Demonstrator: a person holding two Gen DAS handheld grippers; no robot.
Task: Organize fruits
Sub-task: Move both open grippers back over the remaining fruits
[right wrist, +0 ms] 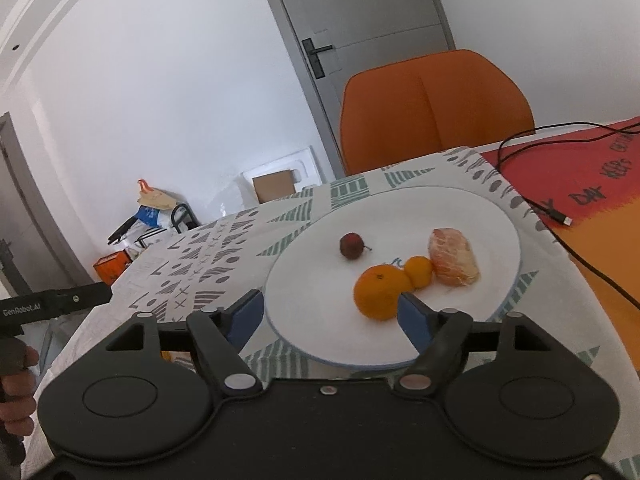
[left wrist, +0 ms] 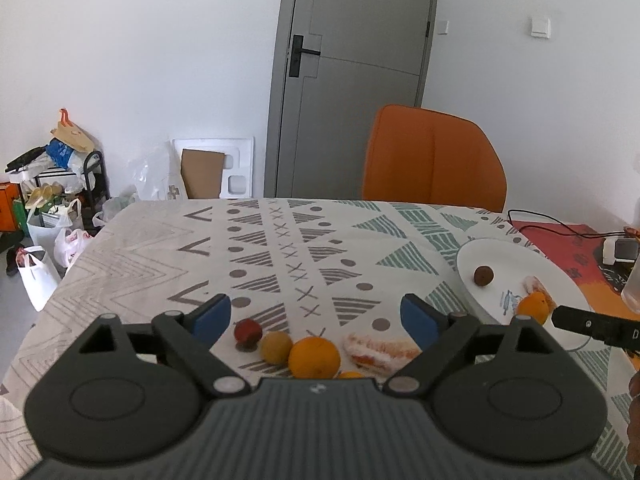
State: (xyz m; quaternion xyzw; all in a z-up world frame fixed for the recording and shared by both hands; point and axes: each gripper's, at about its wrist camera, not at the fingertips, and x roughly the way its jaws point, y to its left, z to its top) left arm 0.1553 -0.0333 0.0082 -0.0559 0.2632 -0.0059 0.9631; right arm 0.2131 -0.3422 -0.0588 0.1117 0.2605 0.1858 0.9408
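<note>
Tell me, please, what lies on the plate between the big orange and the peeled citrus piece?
In the right wrist view, a small orange sits on the plate between the big orange and the peeled citrus piece.

Patterned tablecloth [left wrist: 168, 256] lies bare left of plate [left wrist: 516, 256]; cable [right wrist: 560, 216] crosses right.

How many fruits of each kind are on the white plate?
Large round orange fruit: 1
Small round orange fruit: 1
Small dark red round fruit: 1
Peeled pale citrus piece: 1
Total on the round white plate: 4
</note>
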